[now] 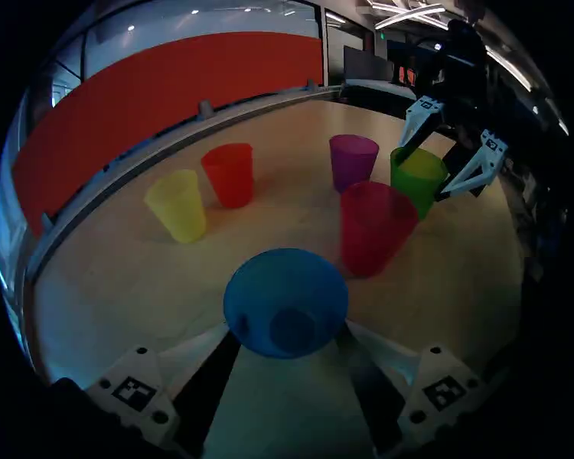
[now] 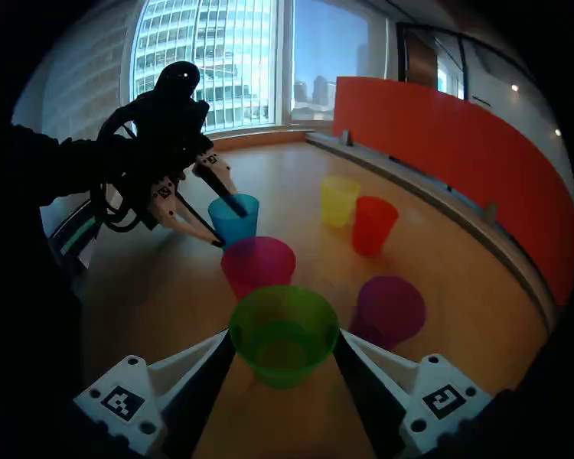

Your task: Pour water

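**Now 2 cups are held and 4 stand free**

In the left gripper view, the left gripper (image 1: pixel 287 334) has its 2 fingers closed on a translucent blue plastic cup (image 1: pixel 287 298), with 1 white finger pressing at each side of it. The camera looks down into this cup, and the cup is upright. Whether water is inside, I cannot tell.

In the right gripper view, the right gripper (image 2: pixel 285 340) clamps a translucent green plastic cup (image 2: pixel 285 329) in the same way. This cup is also upright, with both fingers against its wall. About water in it I also cannot tell.

Both held cups are low over the light wooden table (image 1: pixel 440 283). If they rest on it or are a little lifted, I cannot tell.

Between the 2 held cups stands a translucent pink plastic cup (image 1: pixel 373 226), near to both. A translucent purple plastic cup (image 1: pixel 353 159) is just beside the green cup. Farther off, near the long orange-red wall panel (image 1: pixel 172 99), a translucent yellow plastic cup (image 1: pixel 177 205) and a translucent orange-red plastic cup (image 1: pixel 229 174) stand just beside each other, well apart from both grippers. All 4 free cups are upright, mouth up.

In the right gripper view, a dark sleeve (image 2: pixel 50 164) leads to the left gripper, and behind it are big windows (image 2: pixel 210 61) with high buildings outside.
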